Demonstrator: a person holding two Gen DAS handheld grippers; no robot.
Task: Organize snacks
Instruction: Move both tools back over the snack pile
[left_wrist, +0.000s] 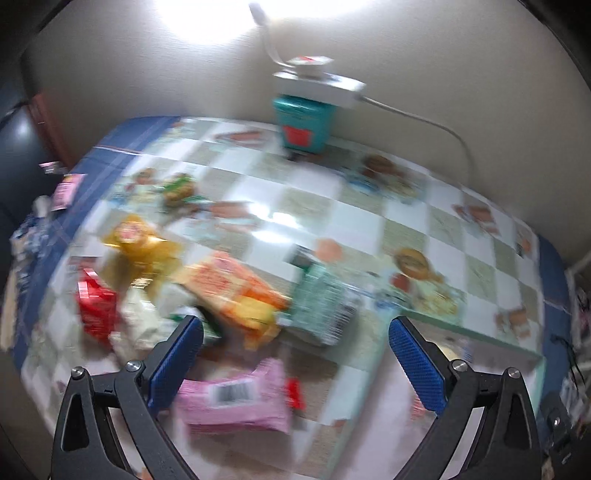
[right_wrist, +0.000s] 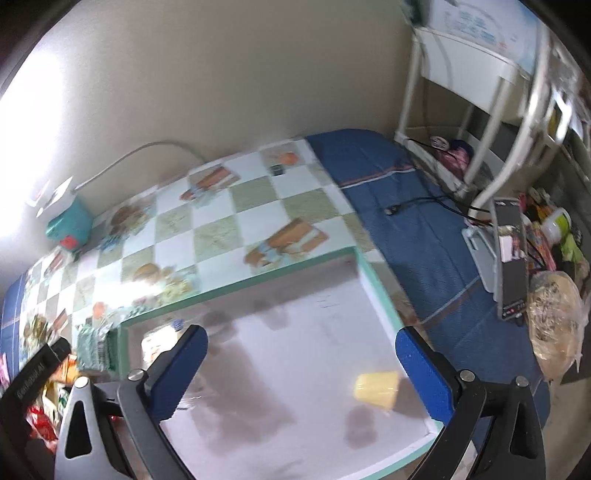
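A lamp (left_wrist: 207, 14) burns out white at the far wall, throwing glare onto the glossy tablecloth (left_wrist: 280, 221). Both views are motion-blurred, snacks smeared, with fisheye bending and dark vignetted corners.

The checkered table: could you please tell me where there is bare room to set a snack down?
The checkered table is bare between the teal box and the snack pile. The green-rimmed tray is mostly free, holding a yellow packet near its right wall. It is crowded around the orange packet and pink packet.
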